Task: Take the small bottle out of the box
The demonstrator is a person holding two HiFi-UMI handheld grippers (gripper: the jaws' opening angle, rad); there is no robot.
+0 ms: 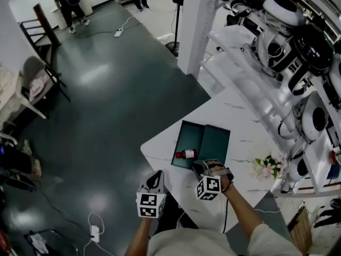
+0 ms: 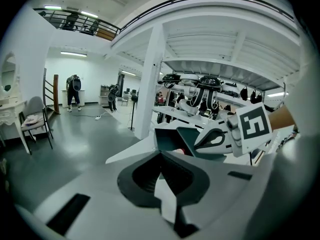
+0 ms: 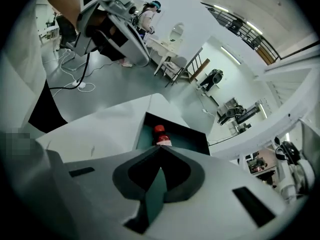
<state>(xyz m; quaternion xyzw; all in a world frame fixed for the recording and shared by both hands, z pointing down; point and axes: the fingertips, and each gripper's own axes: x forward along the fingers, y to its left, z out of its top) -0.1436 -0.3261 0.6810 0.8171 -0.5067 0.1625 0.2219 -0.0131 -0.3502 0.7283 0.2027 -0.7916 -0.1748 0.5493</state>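
A dark green box [image 1: 213, 143] lies open on the white table [image 1: 234, 116]. The small bottle [image 1: 186, 154], red-capped with a white label, lies on its side in the box's left half. In the right gripper view the bottle [image 3: 160, 135] shows just past my shut, empty right gripper [image 3: 160, 149], inside the box [image 3: 185, 136]. From the head view, the right gripper [image 1: 203, 167] hovers at the box's near edge. My left gripper [image 1: 157, 176] is left of it over bare table, jaws shut and empty [image 2: 160, 154], facing the box [image 2: 167, 138].
Pink flowers [image 1: 269, 167] lie at the table's right. White shelves [image 1: 282, 63] with robot parts stand behind the table, beside a white column [image 1: 200, 25]. Chairs [image 1: 37, 84] stand on the dark floor at left, and people [image 1: 69, 4] are far back.
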